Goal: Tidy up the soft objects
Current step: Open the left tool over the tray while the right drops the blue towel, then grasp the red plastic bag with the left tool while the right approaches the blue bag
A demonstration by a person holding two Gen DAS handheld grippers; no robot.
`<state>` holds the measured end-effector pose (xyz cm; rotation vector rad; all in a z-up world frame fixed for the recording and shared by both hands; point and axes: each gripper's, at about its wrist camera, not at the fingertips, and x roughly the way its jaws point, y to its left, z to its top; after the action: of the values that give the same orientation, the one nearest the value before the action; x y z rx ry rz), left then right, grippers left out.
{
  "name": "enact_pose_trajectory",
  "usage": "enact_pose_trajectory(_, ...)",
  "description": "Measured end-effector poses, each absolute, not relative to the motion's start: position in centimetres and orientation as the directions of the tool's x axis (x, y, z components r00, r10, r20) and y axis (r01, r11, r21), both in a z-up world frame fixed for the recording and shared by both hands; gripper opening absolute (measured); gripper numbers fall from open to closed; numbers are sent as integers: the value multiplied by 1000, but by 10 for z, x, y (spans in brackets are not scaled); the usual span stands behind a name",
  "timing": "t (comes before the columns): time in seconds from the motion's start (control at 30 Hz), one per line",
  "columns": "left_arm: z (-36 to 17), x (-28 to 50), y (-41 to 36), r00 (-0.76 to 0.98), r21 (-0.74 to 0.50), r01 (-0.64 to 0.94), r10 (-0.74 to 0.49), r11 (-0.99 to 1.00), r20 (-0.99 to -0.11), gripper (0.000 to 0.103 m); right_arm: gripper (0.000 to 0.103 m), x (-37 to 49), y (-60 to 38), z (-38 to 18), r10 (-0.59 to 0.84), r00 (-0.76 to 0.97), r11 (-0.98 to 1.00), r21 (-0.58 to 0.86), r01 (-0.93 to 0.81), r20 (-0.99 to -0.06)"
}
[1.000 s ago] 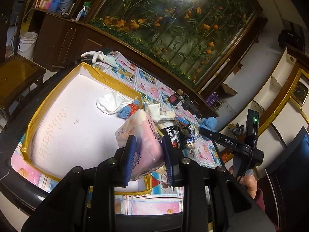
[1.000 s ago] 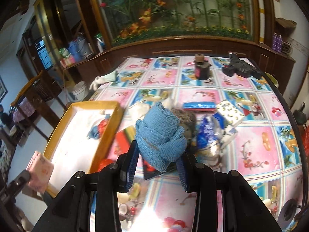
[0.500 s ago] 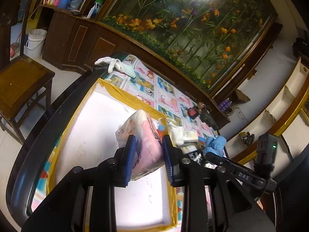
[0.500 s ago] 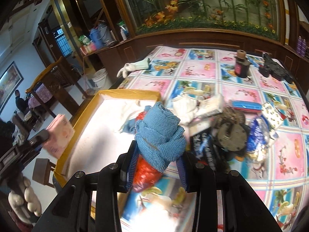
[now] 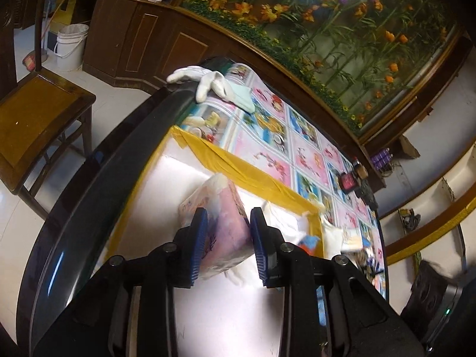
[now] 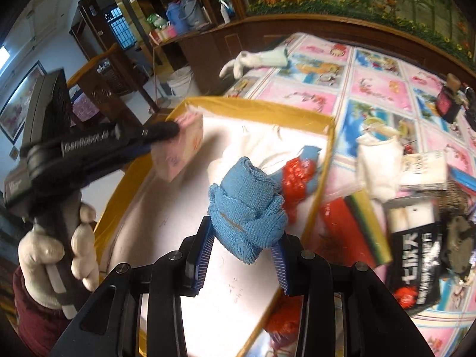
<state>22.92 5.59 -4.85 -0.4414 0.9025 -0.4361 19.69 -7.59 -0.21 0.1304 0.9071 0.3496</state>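
Over the yellow-rimmed tray, left gripper fingers clamped the pink tissue pack; right gripper fingers pinched the blue cloth. Risk: loosely bunched cloth could slip out beyond the tray edge onto the counter.

Rough terry blue cloth; glossy plastic-wrapped tissue pack

Pink tissue pack, blue knit cloth — yellow-rimmed white tray, pink-and-blue cartoon-squared tablecloth
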Motion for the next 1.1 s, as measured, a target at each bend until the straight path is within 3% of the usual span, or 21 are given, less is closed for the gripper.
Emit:
enact_pose_trajectory(0.03, -50, 232, 57, 545, -544, 168, -537, 822, -643, 30, 38, 204, -73, -6, 354, 554, 935, 262, -240, -754)
enact_pose_trajectory(0.1, -52, 234, 61, 543, -556, 159, -543, 816, -641, 49, 41, 215, -68, -12, 361, 540, 932, 275, -235, -760)
enact_pose_trajectory(0.17, -52, 233, 63, 545, -564, 153, -545, 812, -637, 55, 56, 224, -66, -15, 359, 540, 933, 282, -223, -761)
enact_pose_trajectory(0.2, -50, 231, 64, 545, -565, 154, -547, 810, -636, 55, 69, 225, -66, -14, 357, 549, 934, 280, -222, -755)
enact_pose_trajectory(0.23, -49, 228, 65, 547, -566, 158, -549, 809, -632, 55, 75, 225, -65, -11, 353, 566, 936, 273, -223, -745)
enact_pose_trajectory(0.53, -9, 168, 58, 580, -573, 235, -586, 785, -565, 55, 76, 172, -86, 7, 301, 674, 954, 209, -217, -674)
enact_pose_trajectory(0.7, 8, 122, 34, 589, -538, 304, -599, 786, -542, 66, 85, 114, -107, 21, 228, 771, 974, 139, -180, -595)
enact_pose_trajectory(0.93, 16, 60, -14, 545, -486, 416, -639, 768, -543, 68, 91, 45, -147, 22, 140, 835, 990, 87, -110, -532)
enact_pose_trajectory(1.1, 7, 31, -40, 489, -500, 439, -666, 746, -563, 68, 91, 10, -190, 17, 103, 845, 991, 128, -41, -525)
